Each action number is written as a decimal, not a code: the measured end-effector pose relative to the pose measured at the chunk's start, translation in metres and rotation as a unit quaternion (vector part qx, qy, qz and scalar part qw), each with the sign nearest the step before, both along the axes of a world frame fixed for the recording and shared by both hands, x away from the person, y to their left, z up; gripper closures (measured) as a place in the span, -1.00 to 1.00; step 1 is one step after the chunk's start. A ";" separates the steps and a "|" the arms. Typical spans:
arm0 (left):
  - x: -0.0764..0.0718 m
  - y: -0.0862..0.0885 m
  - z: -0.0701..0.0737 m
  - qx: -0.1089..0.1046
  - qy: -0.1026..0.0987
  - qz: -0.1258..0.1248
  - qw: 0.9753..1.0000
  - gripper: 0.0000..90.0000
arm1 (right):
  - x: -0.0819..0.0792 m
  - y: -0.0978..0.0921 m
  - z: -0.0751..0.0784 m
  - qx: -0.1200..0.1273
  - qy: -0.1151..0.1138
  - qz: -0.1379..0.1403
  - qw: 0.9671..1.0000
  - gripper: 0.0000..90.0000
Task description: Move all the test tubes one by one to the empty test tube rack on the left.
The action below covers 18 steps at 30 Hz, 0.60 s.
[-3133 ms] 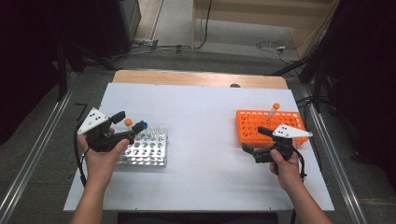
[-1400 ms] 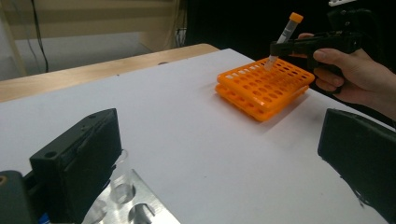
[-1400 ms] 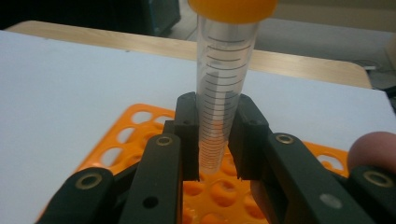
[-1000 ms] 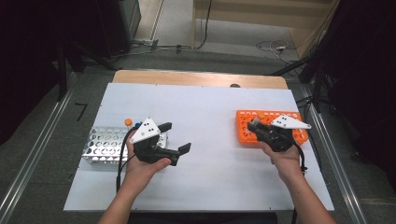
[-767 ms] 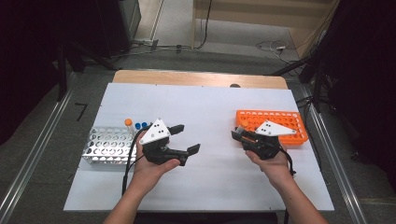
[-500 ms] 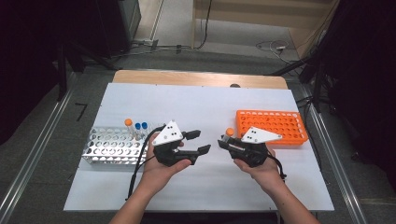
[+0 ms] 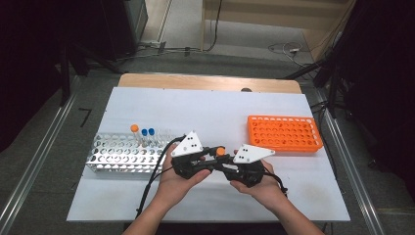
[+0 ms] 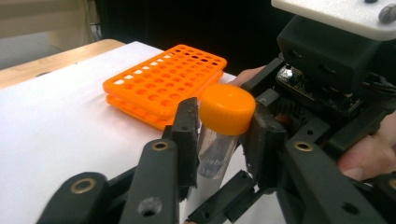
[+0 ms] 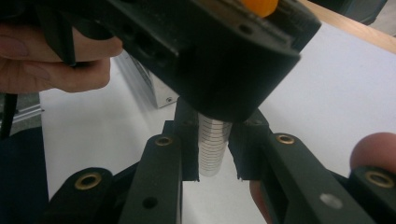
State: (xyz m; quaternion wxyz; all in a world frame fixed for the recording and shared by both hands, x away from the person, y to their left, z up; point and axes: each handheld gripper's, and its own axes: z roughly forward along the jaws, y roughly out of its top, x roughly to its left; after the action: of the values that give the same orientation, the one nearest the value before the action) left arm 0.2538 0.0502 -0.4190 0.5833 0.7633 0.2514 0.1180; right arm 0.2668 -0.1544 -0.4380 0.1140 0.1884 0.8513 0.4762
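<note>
The orange-capped tube [image 8: 219, 128] stands mid-handover between the racks, its body pinched between the right gripper [image 9: 213, 158] fingers, while the left gripper [image 8: 219, 140] fingers bracket it just under the cap without clearly clamping, so release and racking in the metal rack [image 7: 122, 156] seemingly remain.

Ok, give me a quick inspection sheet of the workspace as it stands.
Surface: white table, wooden strip at the far edge.
Job's things: capped tube at centre between both tools; silver rack holding three capped tubes; orange rack.
Clutter: nothing seen.
Grippers: left tool flanks the tube under its cap, grip unclear; right tool shut on its lower part.
Cables: black cable trails from the left tool.
Surroundings: grey floor, dark beyond.
</note>
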 end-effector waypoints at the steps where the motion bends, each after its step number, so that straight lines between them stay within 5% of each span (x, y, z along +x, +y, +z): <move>1: 0.000 0.001 0.000 -0.001 0.000 0.002 1.000 0.56 | 0.001 0.000 0.000 0.001 -0.001 0.000 1.000 0.60; 11: -0.003 0.020 0.009 -0.009 -0.015 0.035 0.999 0.57 | 0.002 -0.012 -0.001 0.024 0.007 0.017 1.000 0.15; 17: -0.002 0.045 0.016 -0.018 -0.020 0.068 0.997 0.57 | 0.010 -0.039 -0.003 0.040 -0.002 -0.014 0.999 -0.31; 18: -0.002 0.049 0.017 -0.019 -0.020 0.074 0.997 0.57 | 0.014 -0.049 -0.004 0.042 -0.002 -0.033 0.999 -0.50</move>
State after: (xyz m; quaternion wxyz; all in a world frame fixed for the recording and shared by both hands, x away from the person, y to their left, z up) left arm 0.2519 0.0997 -0.4023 0.5919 0.7290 0.2980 0.1716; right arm 0.2803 -0.2033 -0.4417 0.1232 0.2198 0.8237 0.5080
